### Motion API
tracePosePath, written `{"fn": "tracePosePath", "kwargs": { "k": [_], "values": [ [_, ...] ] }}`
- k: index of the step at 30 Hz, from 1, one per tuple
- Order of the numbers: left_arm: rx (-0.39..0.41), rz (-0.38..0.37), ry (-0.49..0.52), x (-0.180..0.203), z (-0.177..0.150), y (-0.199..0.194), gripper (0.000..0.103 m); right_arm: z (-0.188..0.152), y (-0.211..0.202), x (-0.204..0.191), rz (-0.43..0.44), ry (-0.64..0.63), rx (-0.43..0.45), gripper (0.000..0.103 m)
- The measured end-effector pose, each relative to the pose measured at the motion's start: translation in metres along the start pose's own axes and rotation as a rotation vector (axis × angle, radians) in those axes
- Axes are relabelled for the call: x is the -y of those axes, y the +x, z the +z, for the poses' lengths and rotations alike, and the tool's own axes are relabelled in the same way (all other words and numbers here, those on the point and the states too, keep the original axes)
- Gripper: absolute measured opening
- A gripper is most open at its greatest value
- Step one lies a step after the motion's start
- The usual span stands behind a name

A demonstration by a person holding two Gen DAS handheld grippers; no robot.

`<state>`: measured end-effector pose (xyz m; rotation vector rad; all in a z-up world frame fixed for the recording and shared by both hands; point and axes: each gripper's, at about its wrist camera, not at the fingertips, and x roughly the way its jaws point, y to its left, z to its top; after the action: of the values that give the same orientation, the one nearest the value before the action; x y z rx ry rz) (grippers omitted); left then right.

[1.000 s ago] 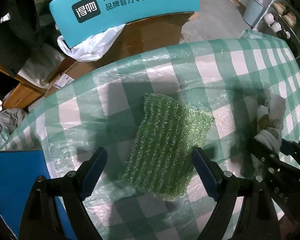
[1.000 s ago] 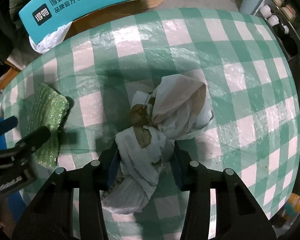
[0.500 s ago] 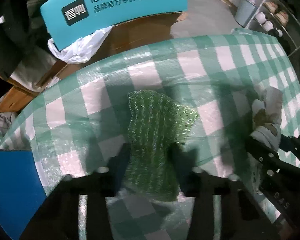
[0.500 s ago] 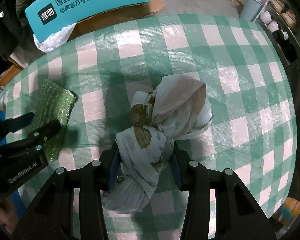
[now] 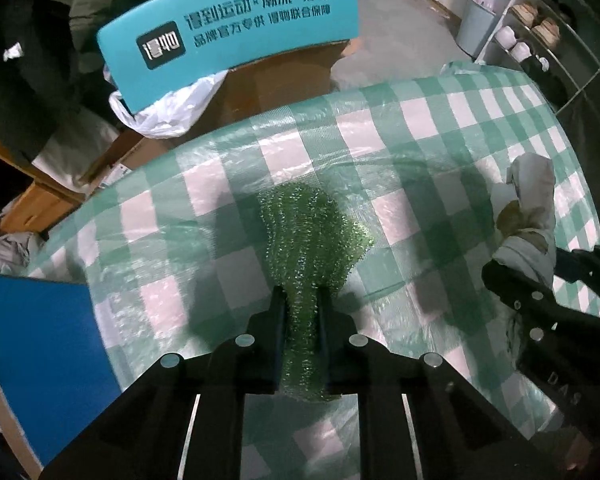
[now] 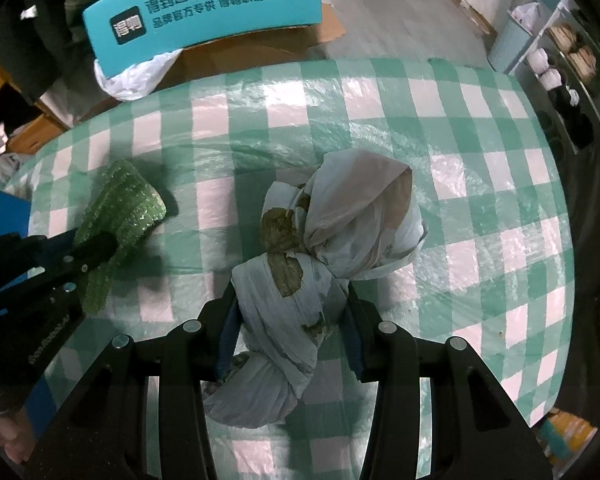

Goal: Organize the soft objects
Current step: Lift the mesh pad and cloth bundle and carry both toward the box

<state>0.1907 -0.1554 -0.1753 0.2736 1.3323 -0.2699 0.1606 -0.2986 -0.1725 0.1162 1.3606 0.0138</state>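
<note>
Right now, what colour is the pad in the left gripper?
Green pad, glittery; left wrist view shows it best.

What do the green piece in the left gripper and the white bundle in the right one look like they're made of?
Green piece: probably bubble wrap or foam netting; translucent, glinting, bumpy rows, crumpling in the left gripper. White bundle: seemingly thin matte cloth, knotted and creased, with brownish stains, in the right gripper.

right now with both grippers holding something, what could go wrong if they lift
1. The left gripper pinches only the near end of the green bubble wrap; the free far part will likely droop and could slip out.
2. The right gripper clamps just the lower lobe of the knotted white cloth bundle; the larger lobe may swing or loosen.
3. Either item might drag and pucker the checked plastic tablecloth.
</note>
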Motion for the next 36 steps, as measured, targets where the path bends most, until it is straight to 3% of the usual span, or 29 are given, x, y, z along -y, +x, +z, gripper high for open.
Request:
{"fn": "tracePosePath", "kwargs": {
  "k": [16,36],
  "values": [
    [0.078,0.062,0.037,-0.004,-0.035,-0.061,0.014,-0.017,-0.062,-0.019,0.007,-0.11,0.084,0.043],
    [0.177,0.086,0.042,-0.007,-0.088,-0.137,0.014,-0.054,-0.135,-0.048,0.061,-0.249,0.199,0.043]
  ]
}}
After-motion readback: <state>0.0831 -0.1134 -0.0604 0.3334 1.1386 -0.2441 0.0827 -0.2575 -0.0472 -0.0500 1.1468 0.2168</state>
